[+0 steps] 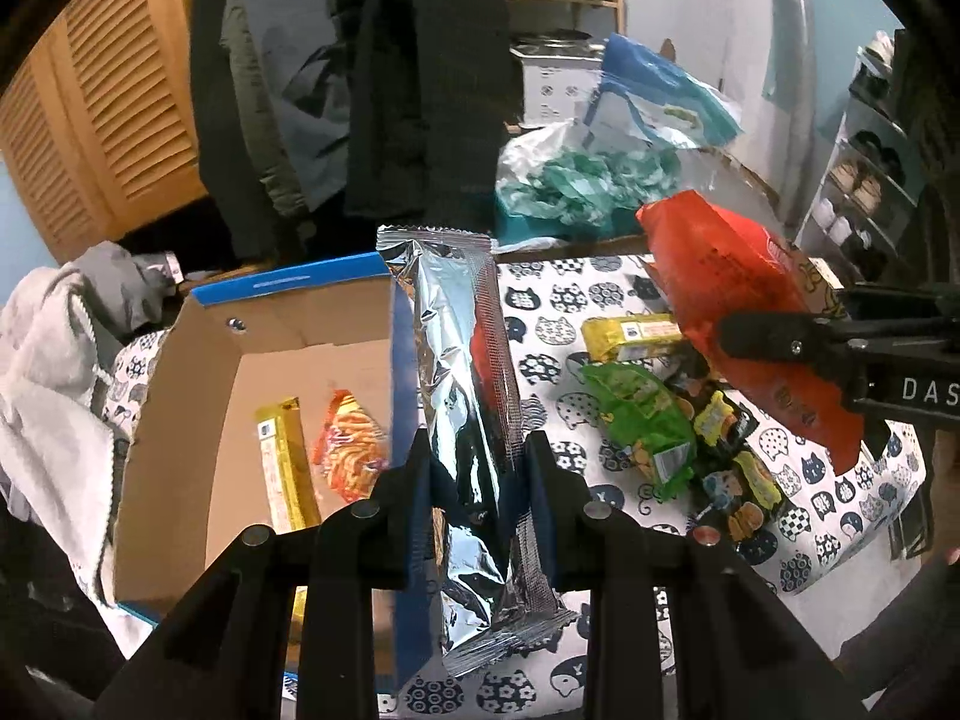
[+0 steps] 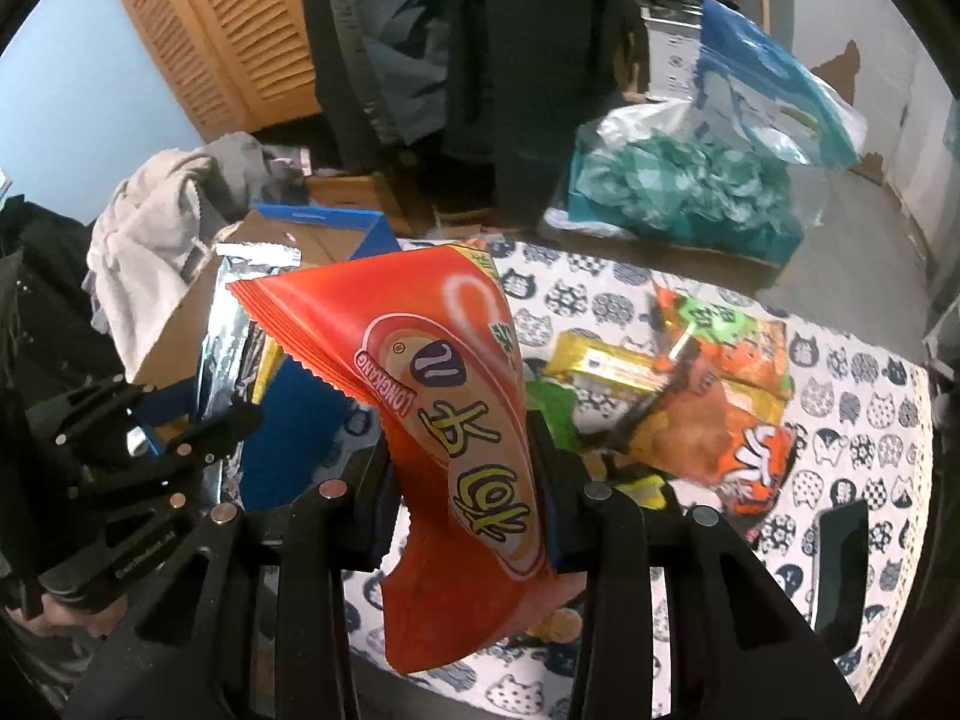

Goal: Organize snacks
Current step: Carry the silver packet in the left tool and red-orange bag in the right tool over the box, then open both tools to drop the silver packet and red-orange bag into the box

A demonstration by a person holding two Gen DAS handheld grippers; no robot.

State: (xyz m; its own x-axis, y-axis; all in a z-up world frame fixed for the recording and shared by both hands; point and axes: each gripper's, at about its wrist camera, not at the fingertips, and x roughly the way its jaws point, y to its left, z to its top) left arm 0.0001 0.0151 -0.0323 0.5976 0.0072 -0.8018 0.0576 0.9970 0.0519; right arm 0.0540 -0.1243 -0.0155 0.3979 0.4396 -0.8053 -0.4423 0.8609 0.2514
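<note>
My left gripper point(image 1: 480, 474) is shut on a long silver foil snack pack point(image 1: 462, 372), held upright above the right wall of an open cardboard box point(image 1: 198, 384). The box holds a yellow bar point(image 1: 285, 468) and an orange noodle snack point(image 1: 348, 444). My right gripper point(image 2: 462, 480) is shut on an orange-red snack bag point(image 2: 444, 420), held above the table; it shows at the right of the left wrist view point(image 1: 738, 300). The silver pack point(image 2: 225, 324) and left gripper point(image 2: 150, 450) show at the left of the right wrist view.
Loose snacks lie on the cat-print tablecloth point(image 1: 600, 300): a yellow pack point(image 1: 630, 333), a green bag point(image 1: 648, 420), small dark packets point(image 1: 732, 480), an orange bag point(image 2: 720, 414). A teal-filled plastic bag point(image 1: 588, 180) stands behind. Clothes point(image 1: 48, 372) lie left of the box.
</note>
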